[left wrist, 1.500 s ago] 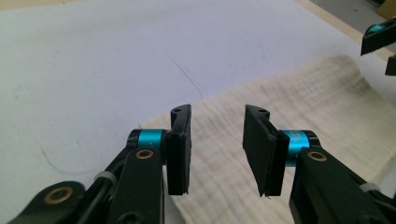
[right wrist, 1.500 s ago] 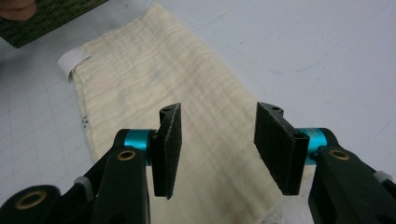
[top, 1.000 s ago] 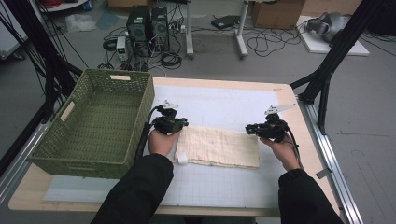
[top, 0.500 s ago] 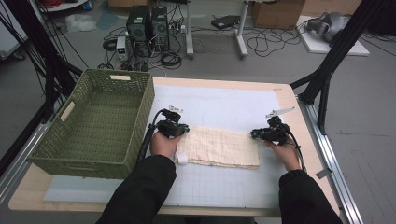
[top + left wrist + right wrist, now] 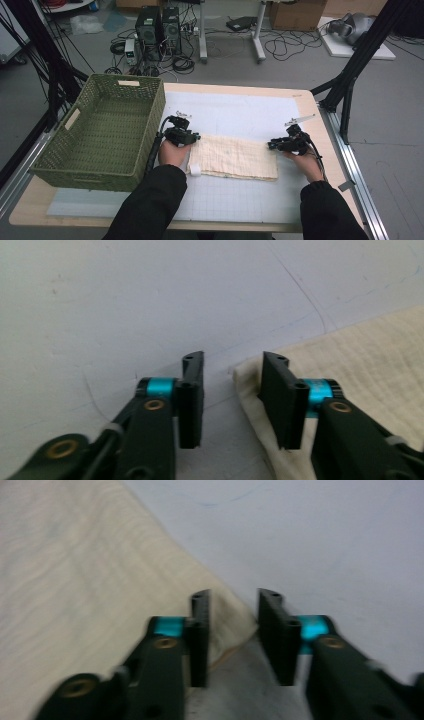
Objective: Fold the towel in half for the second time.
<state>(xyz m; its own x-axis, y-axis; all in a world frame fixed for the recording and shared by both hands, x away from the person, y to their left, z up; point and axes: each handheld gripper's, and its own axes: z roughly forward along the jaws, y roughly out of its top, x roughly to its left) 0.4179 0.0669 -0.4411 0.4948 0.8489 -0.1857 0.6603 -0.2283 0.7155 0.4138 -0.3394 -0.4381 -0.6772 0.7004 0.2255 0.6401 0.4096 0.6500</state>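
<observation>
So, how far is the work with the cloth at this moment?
Done: the cream cloth lies folded flat on the white mat. In hand: the left hand-held gripper and right hand-held gripper sit at its two far corners; their jaws have just been opening, and a gap shows between the pads, so the corners look released. Left: probably moving the cloth into the green basket, which holds no cloth.

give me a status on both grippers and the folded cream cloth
Left gripper and right gripper open, jaws just opening, each at a far corner. Folded cream cloth flat on white mat, released. Green woven basket alongside, apart.
</observation>
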